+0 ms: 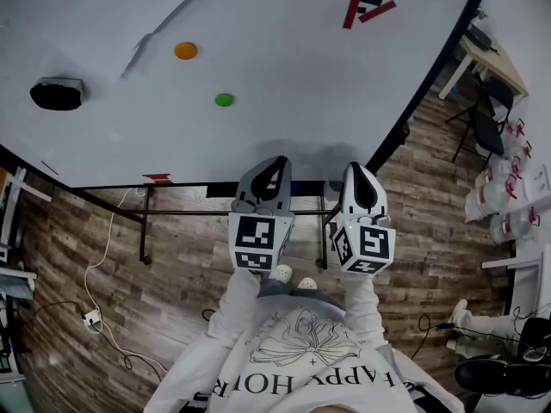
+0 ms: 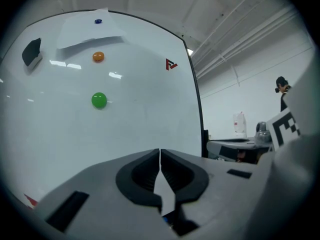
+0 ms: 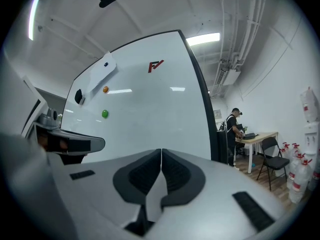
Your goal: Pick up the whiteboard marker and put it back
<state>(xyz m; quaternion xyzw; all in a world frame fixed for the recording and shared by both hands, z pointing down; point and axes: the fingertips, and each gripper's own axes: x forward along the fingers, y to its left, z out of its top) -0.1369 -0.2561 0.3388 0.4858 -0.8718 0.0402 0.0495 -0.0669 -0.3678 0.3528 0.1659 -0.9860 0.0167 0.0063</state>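
where whiteboard (image 1: 284,93) stands, green magnet (image 1: 224,100), wood floor (image 1: 172,265)

Straight ahead of my fingers (image 3: 182,176) stands a large whiteboard (image 3: 150,109) with a black edge, carried on a black metal frame (image 1: 144,235). Below my fingers lies a floor (image 1: 172,265) of brown wood planks, and a corded white socket block (image 1: 90,319) rests on it off to their left. To the right of my fingers, past the board's edge, a pale desk (image 3: 261,135) and a black chair (image 3: 272,153) stand by a white wall (image 3: 270,94). High above them a light strip (image 3: 202,38) glows on the white ceiling near some pipes (image 3: 250,19).
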